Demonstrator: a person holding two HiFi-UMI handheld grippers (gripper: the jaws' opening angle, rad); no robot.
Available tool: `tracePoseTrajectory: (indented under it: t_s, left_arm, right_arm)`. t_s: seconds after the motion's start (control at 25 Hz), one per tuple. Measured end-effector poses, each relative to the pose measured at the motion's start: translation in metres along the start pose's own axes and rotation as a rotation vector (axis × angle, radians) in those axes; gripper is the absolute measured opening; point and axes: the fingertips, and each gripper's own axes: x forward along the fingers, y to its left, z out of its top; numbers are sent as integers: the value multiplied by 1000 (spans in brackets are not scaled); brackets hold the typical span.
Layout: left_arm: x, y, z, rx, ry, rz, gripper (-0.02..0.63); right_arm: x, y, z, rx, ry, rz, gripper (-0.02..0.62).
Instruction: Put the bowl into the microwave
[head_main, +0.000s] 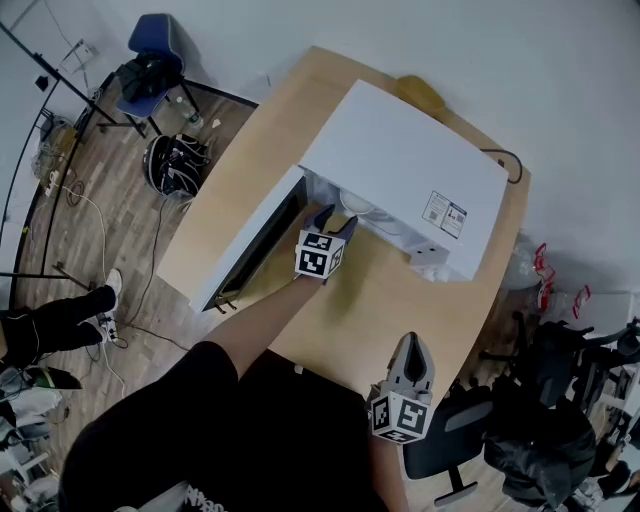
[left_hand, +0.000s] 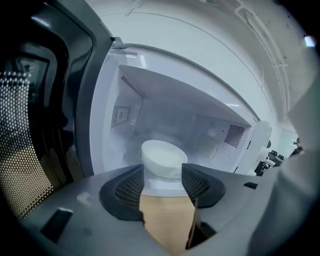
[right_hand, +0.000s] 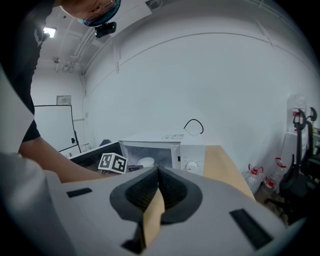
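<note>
- A round white bowl (left_hand: 161, 156) sits inside the boxy white microwave (head_main: 410, 175) at centre frame, its dark door (head_main: 255, 245) swung wide for access.
- The left tool (left_hand: 163, 175) is partly open just short of the bowl, with no pad pressing it.
- The right tool (right_hand: 158, 172), closed and empty, hangs at lower right over the pale wooden tabletop (head_main: 380, 300), clear of the work.
</note>
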Motion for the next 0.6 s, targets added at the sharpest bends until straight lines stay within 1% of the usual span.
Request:
tracePoseTrajectory:
  t_s: [0.04, 0.08, 0.32, 0.36, 0.44, 0.52, 0.6]
  left_arm:
    - [2, 0, 1, 9, -2, 2, 226]
    - [4, -1, 0, 21, 0, 0, 218]
    - [10, -3, -5, 81, 26, 0, 214]
    - [10, -3, -4, 89, 26, -1, 209]
    - [10, -3, -3, 104, 23, -3, 180]
    - [11, -2, -2, 102, 25, -3, 154]
    - [12, -1, -3, 92, 29, -5, 153]
  right_arm:
    - [1, -1, -1, 4, 3, 0, 60]
    - [2, -1, -3, 9, 7, -1, 60]
    - [10, -2, -2, 15, 17, 5, 60]
    - [12, -3, -1, 14, 18, 5, 60]
    - [15, -3, -1, 10, 25, 4, 60]
    - [17, -3, -2, 10, 32, 4, 60]
    - [18, -3, -4, 13, 35, 4, 60]
